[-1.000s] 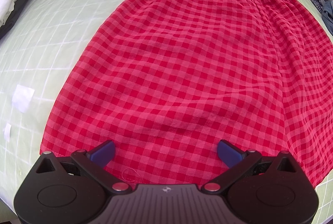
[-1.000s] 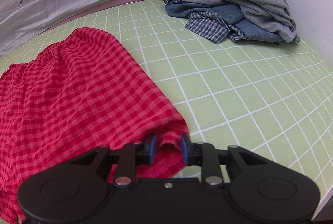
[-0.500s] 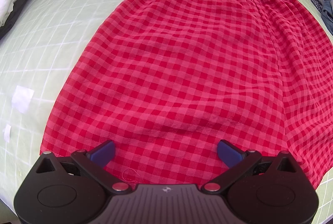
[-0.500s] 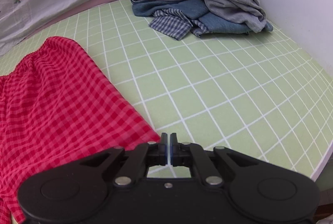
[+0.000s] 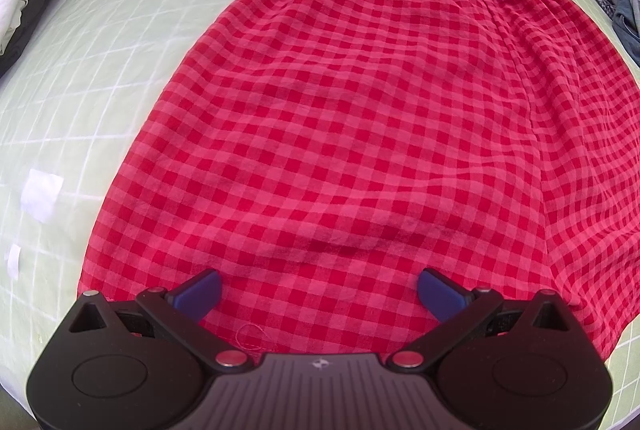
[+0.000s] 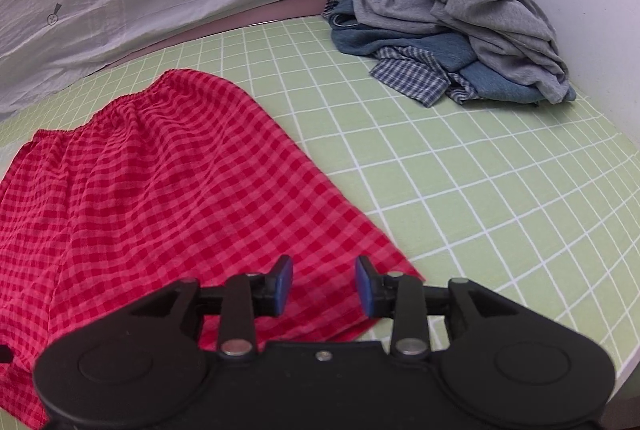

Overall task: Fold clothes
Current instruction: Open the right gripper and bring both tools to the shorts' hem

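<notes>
red shorts (image 5: 360, 118) lie flat on the desk (image 6: 460, 198), no fold yet; left tongs (image 5: 319, 288) wide apart, right tongs (image 6: 324, 284) apart over the hem.

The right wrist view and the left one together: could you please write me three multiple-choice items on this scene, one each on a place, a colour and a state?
1. Where does the pile of unfolded clothes lie?
A. At the mat's far right corner
B. On top of the checked shorts
C. Between the left gripper's fingers

2. What colour are the checked shorts?
A. Blue and white
B. Red and pink
C. Plain grey

3. How does the right gripper stand?
A. Shut on the hem
B. Shut on nothing
C. Open, over the shorts' near corner

Answers: 1 A, the grey and blue heap sits on the green grid mat by the wall. 2 B, the checks are red and pink. 3 C, a clear gap parts its blue pads, with cloth below.
</notes>
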